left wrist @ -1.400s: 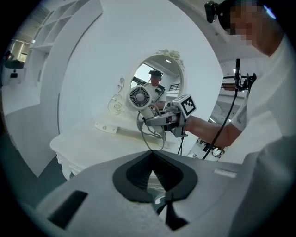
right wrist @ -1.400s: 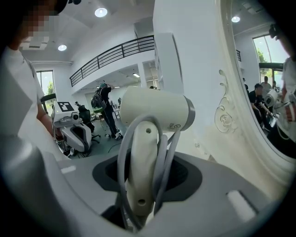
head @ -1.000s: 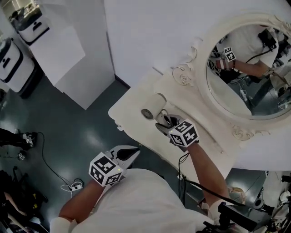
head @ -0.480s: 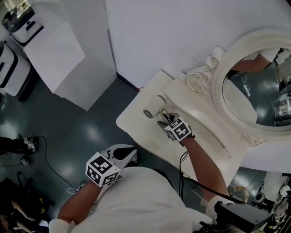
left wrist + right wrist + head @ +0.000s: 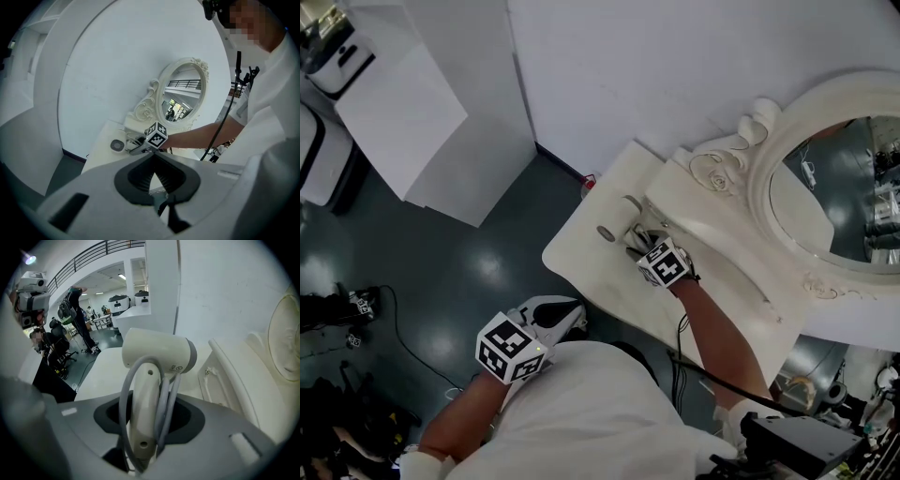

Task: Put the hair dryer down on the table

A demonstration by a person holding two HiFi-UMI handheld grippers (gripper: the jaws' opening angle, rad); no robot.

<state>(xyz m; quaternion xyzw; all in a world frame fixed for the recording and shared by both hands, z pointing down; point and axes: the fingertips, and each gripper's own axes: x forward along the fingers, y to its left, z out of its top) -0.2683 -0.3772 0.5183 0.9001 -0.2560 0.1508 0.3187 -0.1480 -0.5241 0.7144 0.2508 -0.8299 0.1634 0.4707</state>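
Observation:
A white hair dryer with a grey cord wound round its handle hangs low over the cream dressing table, grille toward the table's left end. My right gripper is shut on the handle, and the barrel sticks out above the jaws. I cannot tell whether the dryer touches the tabletop. My left gripper hangs off the table's front edge, over the floor near my body. Its jaw tips meet with nothing between them. In the left gripper view the dryer shows far ahead.
An oval mirror in an ornate cream frame stands at the table's back right, on a raised shelf. White partitions stand to the left on a dark floor with cables. A black cable trails under my right arm.
My right gripper has carried the dryer a little further in over the table, toward the mirror's base. The left gripper has stayed about where it was.

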